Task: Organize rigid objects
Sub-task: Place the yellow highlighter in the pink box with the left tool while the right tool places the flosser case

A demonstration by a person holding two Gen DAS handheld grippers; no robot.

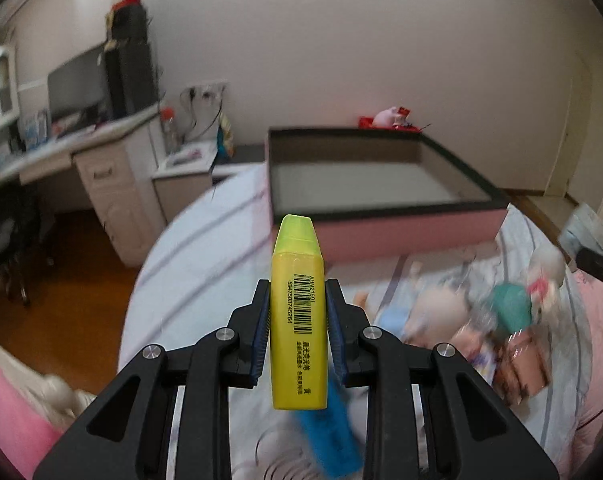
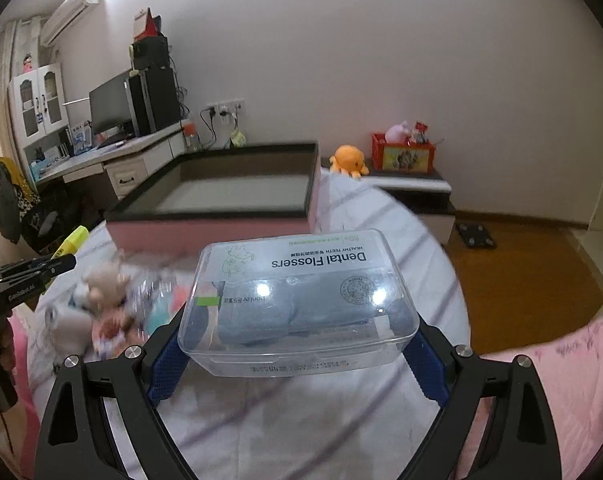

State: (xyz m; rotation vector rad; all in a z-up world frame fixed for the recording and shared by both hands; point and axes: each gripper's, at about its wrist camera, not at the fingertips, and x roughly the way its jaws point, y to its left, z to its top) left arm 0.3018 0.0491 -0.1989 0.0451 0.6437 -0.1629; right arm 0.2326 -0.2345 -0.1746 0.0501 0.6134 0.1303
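Note:
My left gripper [image 1: 298, 292] is shut on a yellow highlighter [image 1: 298, 320], held upright above the bed, tip toward the pink box [image 1: 413, 232]. My right gripper [image 2: 297, 320] is shut on a clear plastic dental flosser box [image 2: 301, 300], held above the bed in front of the same pink box [image 2: 205, 228], which has a dark rim and looks empty. The left gripper [image 2: 63, 260] with the highlighter [image 2: 71, 240] shows at the left edge of the right wrist view. A blue object [image 1: 329, 436] lies blurred on the bed under the left gripper.
A blurred pile of small toys and packets [image 1: 497, 320] lies on the striped bed sheet [image 1: 205, 248]; it also shows in the right wrist view [image 2: 109, 304]. A desk with monitor [image 2: 113, 108] stands left. A low cabinet with an orange plush [image 2: 348, 160] stands behind the bed.

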